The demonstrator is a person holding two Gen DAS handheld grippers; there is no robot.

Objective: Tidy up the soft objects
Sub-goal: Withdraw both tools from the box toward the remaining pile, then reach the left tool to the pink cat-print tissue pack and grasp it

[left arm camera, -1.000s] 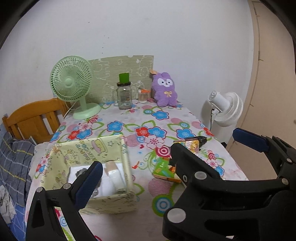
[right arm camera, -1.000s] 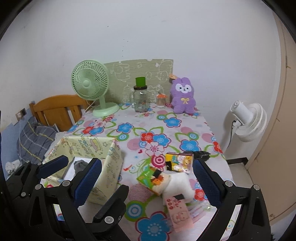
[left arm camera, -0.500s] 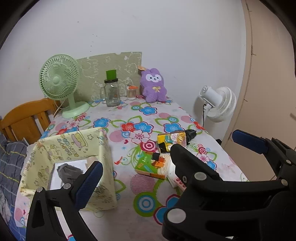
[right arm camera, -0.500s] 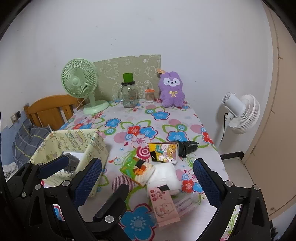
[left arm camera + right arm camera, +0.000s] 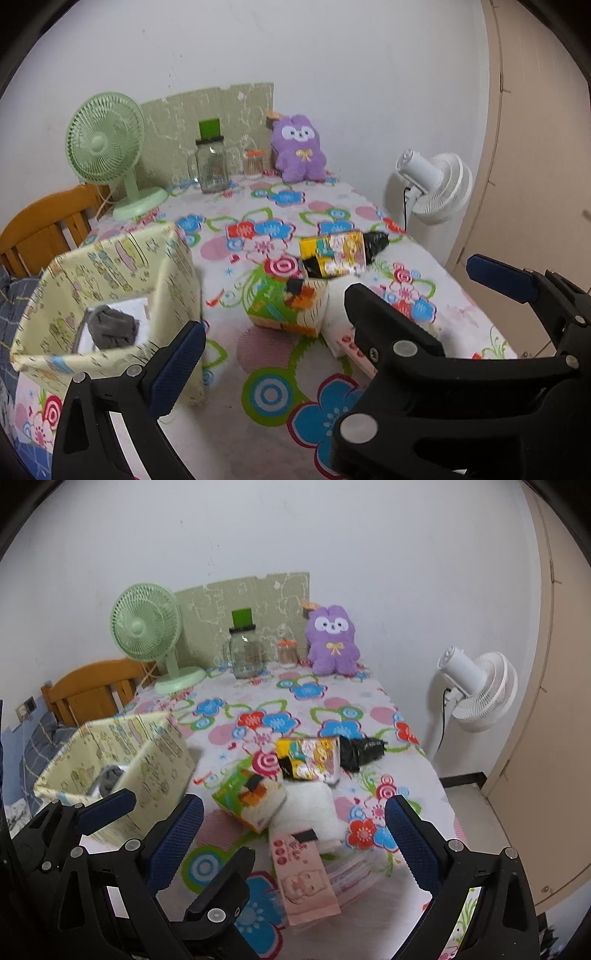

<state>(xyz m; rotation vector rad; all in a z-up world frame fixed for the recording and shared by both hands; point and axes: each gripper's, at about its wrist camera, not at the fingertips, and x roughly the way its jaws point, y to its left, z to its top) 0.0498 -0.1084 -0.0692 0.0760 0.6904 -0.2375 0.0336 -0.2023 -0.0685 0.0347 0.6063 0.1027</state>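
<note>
Above the table (image 5: 236,853), both empty grippers have drawn back, jaws apart.

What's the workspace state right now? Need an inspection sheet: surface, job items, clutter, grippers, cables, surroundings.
Surface: table with floral cloth, mostly covered at the near end.
Job's things: yellow fabric bin on the left, a grey cloth inside; pile of soft packs at centre: green tissue pack, white towel, pink pack, yellow pack, black bag.
Clutter: green fan, glass jar, small orange-lidded jar, purple plush along the back.
Grippers: left gripper and right gripper both open, jaws empty, above the near edge.
Cables: white fan's cord hanging beside the table.
Surroundings: white fan, wooden chair, wall.
</note>
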